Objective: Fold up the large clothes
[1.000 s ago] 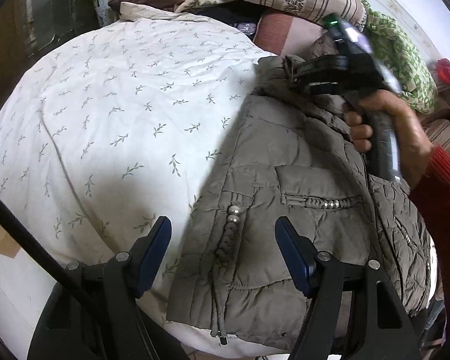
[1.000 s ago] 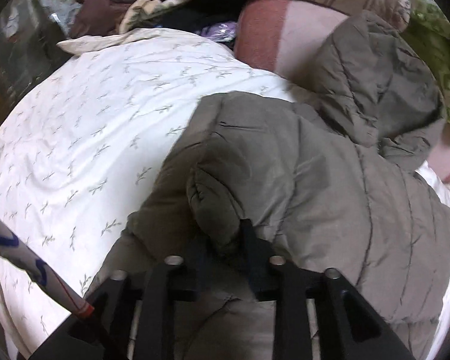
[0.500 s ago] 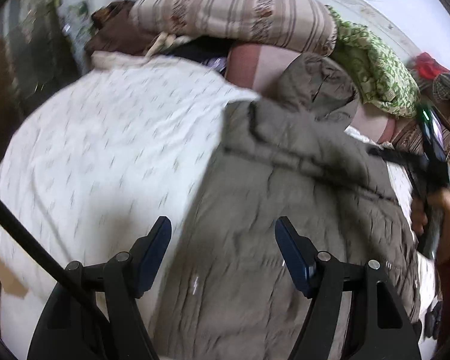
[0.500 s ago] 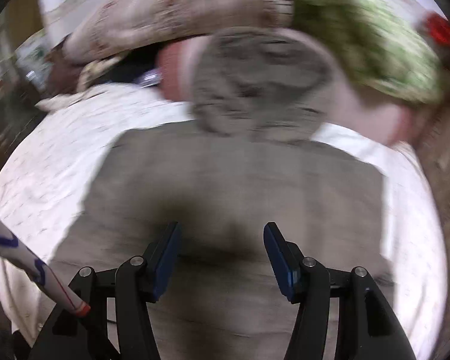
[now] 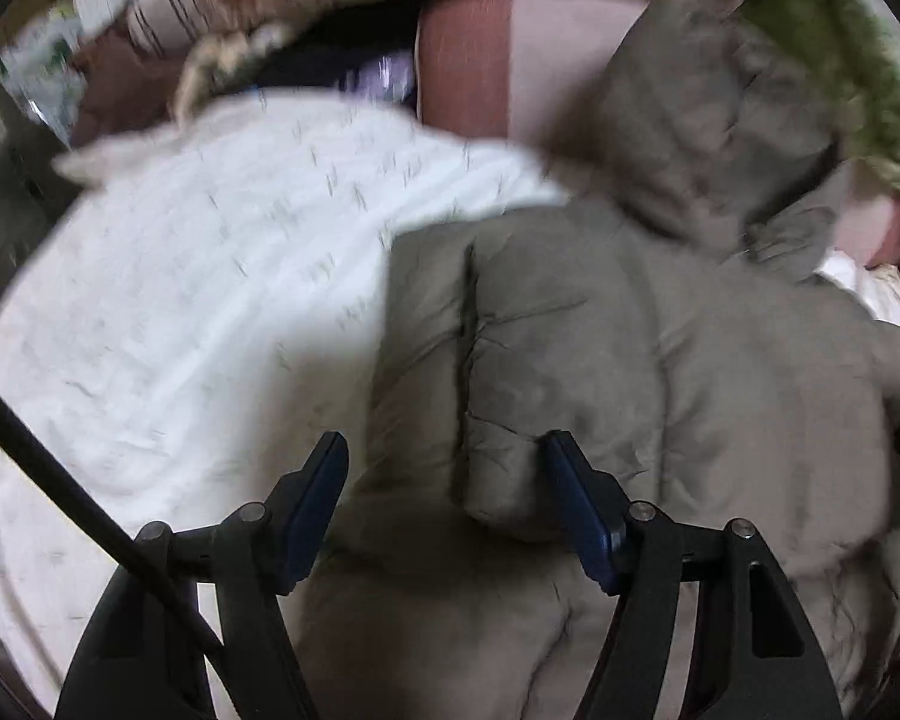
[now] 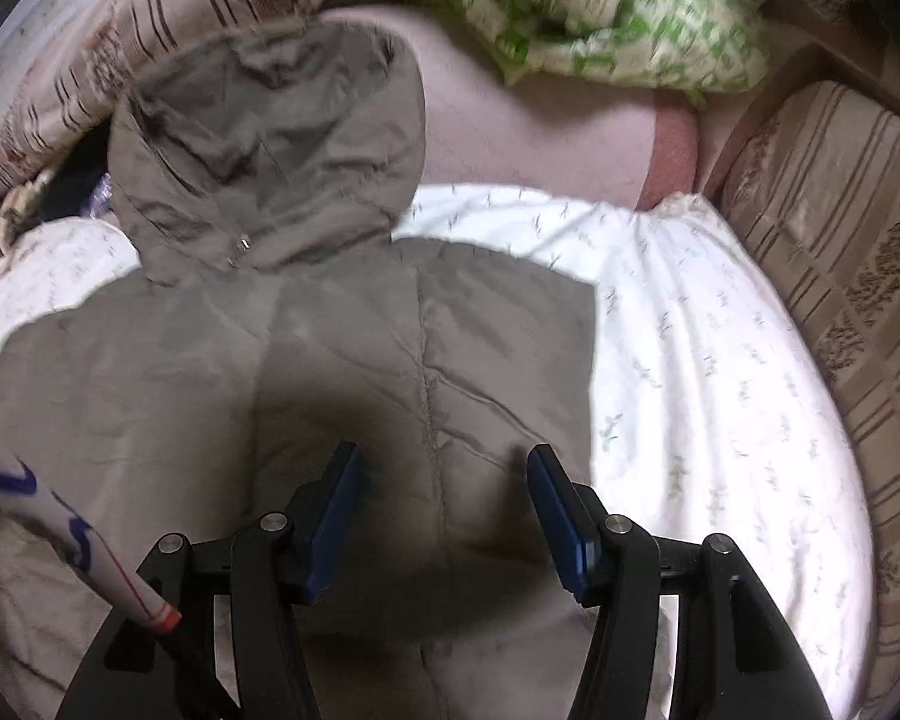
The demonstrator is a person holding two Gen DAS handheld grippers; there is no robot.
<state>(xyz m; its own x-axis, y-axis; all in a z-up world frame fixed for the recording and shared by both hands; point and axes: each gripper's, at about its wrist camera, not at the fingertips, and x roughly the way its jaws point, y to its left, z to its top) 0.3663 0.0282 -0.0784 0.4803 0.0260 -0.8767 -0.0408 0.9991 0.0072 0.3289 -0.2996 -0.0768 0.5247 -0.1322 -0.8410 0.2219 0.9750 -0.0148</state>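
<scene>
The left gripper (image 5: 447, 498) has its jaws spread wide and grasping nothing; a folded sleeve (image 5: 513, 420) of the grey-brown hooded puffer jacket (image 5: 720, 372) lies between them, its cuff end just inside the right-hand pad, though the blur hides whether the pad touches it. The jacket lies flat on the bed, under and ahead of these jaws and to their right. To the left of the jaws is the white quilt with a small sprig print (image 5: 198, 312), and a thin black cable (image 5: 78, 492) crosses the lower left corner in front of it.

The right gripper (image 6: 441, 498) is likewise released, jaws apart over the back panel of the jacket (image 6: 342, 360), with the centre seam (image 6: 429, 396) running up between them. Straight ahead and a little left, the hood (image 6: 270, 138) lies spread past the edge of the quilt (image 6: 720, 372) onto a pink blanket (image 6: 540, 132). Beyond the hood, to the left, sits a striped beige bolster (image 6: 120, 42); ahead and to the right a green-and-white patterned cloth (image 6: 600, 18) is heaped on the pink blanket. Far right of the jaws a striped brown cushion (image 6: 840, 252) edges the quilt. At the lower left a white tube with blue markings and a red tip (image 6: 72, 528) cuts across the jacket
</scene>
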